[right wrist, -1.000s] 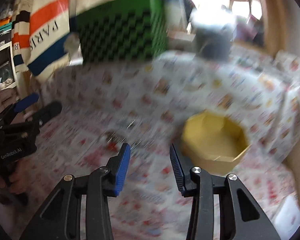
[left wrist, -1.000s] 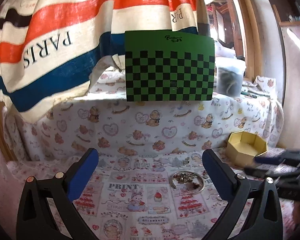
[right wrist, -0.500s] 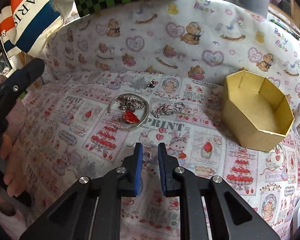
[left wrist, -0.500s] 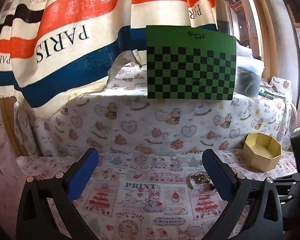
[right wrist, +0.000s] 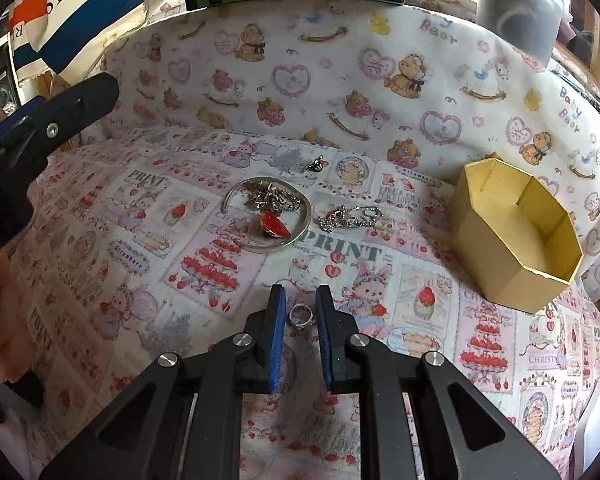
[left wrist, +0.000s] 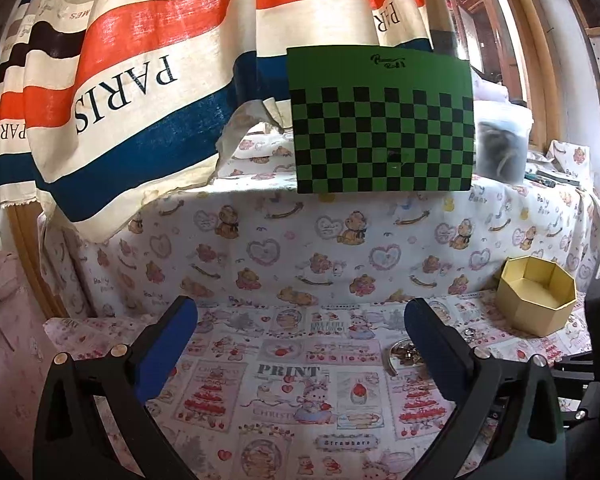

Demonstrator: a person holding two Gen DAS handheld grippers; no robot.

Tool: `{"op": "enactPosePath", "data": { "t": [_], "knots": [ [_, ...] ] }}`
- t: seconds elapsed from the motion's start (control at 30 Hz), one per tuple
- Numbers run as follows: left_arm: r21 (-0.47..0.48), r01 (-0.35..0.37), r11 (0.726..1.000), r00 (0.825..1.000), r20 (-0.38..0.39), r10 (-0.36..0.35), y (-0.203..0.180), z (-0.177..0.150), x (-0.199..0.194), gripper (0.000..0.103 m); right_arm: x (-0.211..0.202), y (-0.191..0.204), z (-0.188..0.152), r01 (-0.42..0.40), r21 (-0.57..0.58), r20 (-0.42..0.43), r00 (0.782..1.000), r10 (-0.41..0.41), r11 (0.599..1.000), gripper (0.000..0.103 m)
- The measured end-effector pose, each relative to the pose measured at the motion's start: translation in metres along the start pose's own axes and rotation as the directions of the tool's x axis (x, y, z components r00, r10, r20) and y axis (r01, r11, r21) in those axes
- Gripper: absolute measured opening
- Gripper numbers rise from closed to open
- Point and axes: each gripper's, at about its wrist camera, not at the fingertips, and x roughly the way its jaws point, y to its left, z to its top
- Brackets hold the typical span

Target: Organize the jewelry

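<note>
A small silver ring (right wrist: 300, 315) lies on the printed cloth between the blue pads of my right gripper (right wrist: 300, 289), whose jaws are closing; thin gaps still show on both sides of the ring. Farther back lie a silver bangle (right wrist: 260, 247) with a red heart pendant (right wrist: 274, 224), a silver chain (right wrist: 348, 216) and a small dark earring (right wrist: 315, 165). A gold octagonal box (right wrist: 496, 256) stands open to the right. My left gripper (left wrist: 300, 312) hovers wide open over the cloth, holding nothing, with the jewelry heap (left wrist: 404, 354) behind its right finger.
A green checkered board (left wrist: 380, 136) leans at the back beside a striped PARIS cloth (left wrist: 140, 80) and a clear container (left wrist: 500, 148). The bear-print cloth rises as a step behind the jewelry. A person's hand (right wrist: 0, 312) holds the left gripper at the left edge.
My right gripper came down over the cloth and its jaws narrowed around the ring. The left wrist view swung a little, shifting the board and box rightward.
</note>
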Motion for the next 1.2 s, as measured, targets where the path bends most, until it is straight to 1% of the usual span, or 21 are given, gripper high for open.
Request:
{"op": "enactPosePath", "data": {
  "t": [0.2,0.27,0.33,0.4,0.47,0.53,0.57,0.63,0.67,0.7,0.73,0.77,0.8,0.83,0.87,0.9,0.93,1.1,1.13,1.17,1.2],
  "knots": [
    [0.002,-0.015,1.000,1.000,-0.002,0.015,0.001,-0.001,0.001,0.103,-0.005,-0.016,0.001,-0.037,0.060,0.020,0.999,0.036,0.998,0.013],
    [0.001,0.002,1.000,1.000,-0.006,-0.002,0.000,-0.001,0.001,0.103,-0.011,-0.021,0.002,-0.021,0.066,0.052,0.999,0.017,0.998,0.013],
    [0.009,0.001,1.000,1.000,-0.002,-0.001,-0.001,-0.001,-0.001,0.103,-0.020,-0.029,0.002,0.003,0.070,0.091,0.996,-0.009,0.998,0.013],
    [0.024,0.003,1.000,1.000,-0.001,-0.003,-0.004,-0.001,-0.001,0.103,-0.025,-0.036,0.004,0.005,0.087,0.114,0.993,-0.015,0.996,0.013],
    [0.023,0.020,1.000,0.999,-0.030,-0.019,-0.006,0.001,-0.002,0.103,-0.029,-0.045,0.006,0.000,0.108,0.129,0.991,-0.014,0.994,0.013],
    [0.005,0.045,0.999,0.994,-0.096,-0.044,-0.005,0.005,-0.002,0.103,-0.034,-0.052,0.010,0.005,0.125,0.146,0.989,-0.023,0.992,0.013],
    [0.002,0.074,0.997,0.987,-0.142,-0.072,-0.006,0.008,0.000,0.103,-0.038,-0.056,0.009,0.010,0.130,0.154,0.988,-0.030,0.992,0.013],
    [-0.029,0.116,0.993,0.973,-0.195,-0.119,-0.006,0.009,0.004,0.103,-0.044,-0.061,0.011,0.021,0.142,0.173,0.984,-0.045,0.990,0.013],
    [-0.061,0.131,0.990,0.964,-0.227,-0.141,-0.006,0.009,0.009,0.103,-0.047,-0.065,0.011,0.020,0.145,0.177,0.983,-0.046,0.989,0.013],
    [-0.089,0.153,0.984,0.947,-0.271,-0.172,-0.006,0.010,0.015,0.103,-0.049,-0.068,0.011,0.017,0.149,0.180,0.983,-0.044,0.989,0.013],
    [-0.123,0.187,0.975,0.921,-0.323,-0.218,-0.007,0.011,0.024,0.103,-0.051,-0.070,0.012,0.012,0.153,0.183,0.982,-0.040,0.988,0.013],
    [-0.160,0.224,0.961,0.890,-0.368,-0.268,-0.009,0.012,0.032,0.103,-0.051,-0.072,0.011,0.012,0.157,0.187,0.982,-0.042,0.987,0.013],
    [-0.200,0.255,0.946,0.855,-0.410,-0.317,-0.011,0.013,0.040,0.103,-0.054,-0.074,0.010,0.015,0.161,0.192,0.980,-0.047,0.987,0.013],
    [-0.232,0.272,0.934,0.827,-0.440,-0.350,-0.014,0.013,0.048,0.103,-0.056,-0.076,0.010,0.017,0.164,0.198,0.979,-0.049,0.986,0.013],
    [-0.244,0.281,0.928,0.810,-0.458,-0.366,-0.019,0.014,0.054,0.101,-0.060,-0.080,0.007,0.016,0.166,0.202,0.978,-0.050,0.986,0.013],
    [-0.238,0.285,0.929,0.800,-0.475,-0.367,-0.025,0.014,0.060,0.095,-0.061,-0.081,0.007,0.015,0.171,0.207,0.977,-0.051,0.985,0.013],
    [-0.227,0.281,0.933,0.796,-0.488,-0.358,-0.031,0.016,0.064,0.092,-0.063,-0.083,0.007,0.014,0.179,0.211,0.976,-0.052,0.984,0.013],
    [-0.153,0.291,0.944,0.792,-0.516,-0.327,-0.062,0.018,0.081,0.068,-0.066,-0.091,0.006,0.007,0.209,0.224,0.973,-0.055,0.978,0.013],
    [-0.142,0.293,0.946,0.791,-0.520,-0.323,-0.068,0.017,0.083,0.064,-0.067,-0.093,0.006,0.005,0.213,0.226,0.973,-0.054,0.977,0.013],
    [-0.143,0.303,0.942,0.780,-0.531,-0.331,-0.071,0.016,0.088,0.056,-0.068,-0.094,0.006,0.005,0.216,0.227,0.972,-0.055,0.976,0.013],
    [-0.167,0.317,0.933,0.757,-0.548,-0.355,-0.074,0.013,0.093,0.045,-0.068,-0.095,0.007,0.006,0.216,0.228,0.972,-0.056,0.976,0.013]
  ]
}}
